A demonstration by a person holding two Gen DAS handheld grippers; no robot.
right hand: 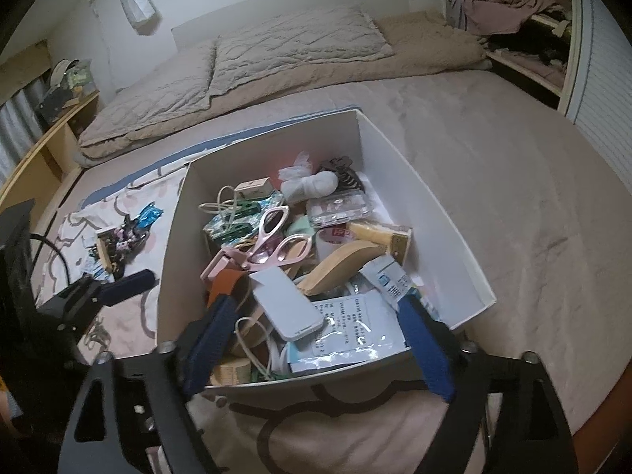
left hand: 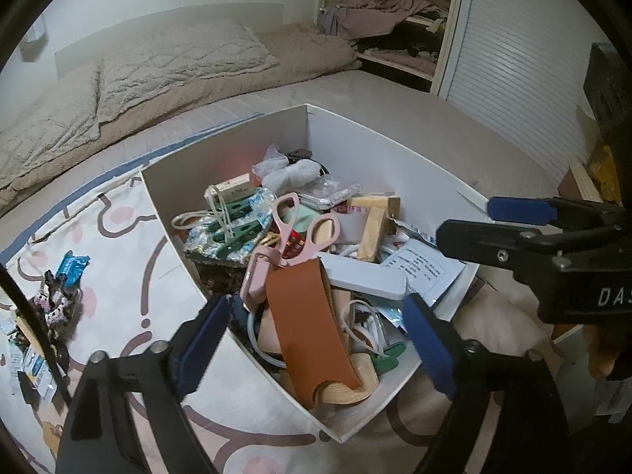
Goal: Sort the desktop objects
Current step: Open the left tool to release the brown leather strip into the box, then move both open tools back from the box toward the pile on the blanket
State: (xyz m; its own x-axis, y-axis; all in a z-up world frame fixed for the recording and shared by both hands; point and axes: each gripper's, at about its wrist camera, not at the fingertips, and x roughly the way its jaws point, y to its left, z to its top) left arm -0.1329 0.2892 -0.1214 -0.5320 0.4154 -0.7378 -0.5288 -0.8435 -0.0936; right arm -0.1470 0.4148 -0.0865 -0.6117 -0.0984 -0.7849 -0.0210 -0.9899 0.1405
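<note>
Jaws on both grippers stand spread wide, and nothing is pinched in either. The left gripper (left hand: pixel 316 339) hangs over the near corner of the white box (left hand: pixel 395 150), with a brown leather strap (left hand: pixel 304 316) lying between its blue pads but not touched. The right gripper (right hand: pixel 316 335) hangs over the near edge of the same box, above a white flat case (right hand: pixel 286 302) and a printed paper packet (right hand: pixel 347 328).

The box sits on a patterned blanket (left hand: pixel 130 284) on the bed (right hand: pixel 493 158), near the bed's near edge. The things to sort are mostly piled inside it.

What could go wrong? The pile is a jumble, so closing on one thing may drag up another. The white cord (left hand: pixel 221 205) loops through the green clips (left hand: pixel 237 225) and could pull them along. The pink scissors (left hand: pixel 300 233) lie on top of the strap, so lifting the strap could tip them off. The two grippers are close together and could bump. The bed is soft, so a push on the box wall could tip it.

Counting: one box, one pair of scissors, one strap, one white case, one wooden block (left hand: pixel 375 225). I see at least two green clips, but some may be buried. One small heap of things (left hand: pixel 59 300) lies on the blanket by the box's left side; I cannot count those.
</note>
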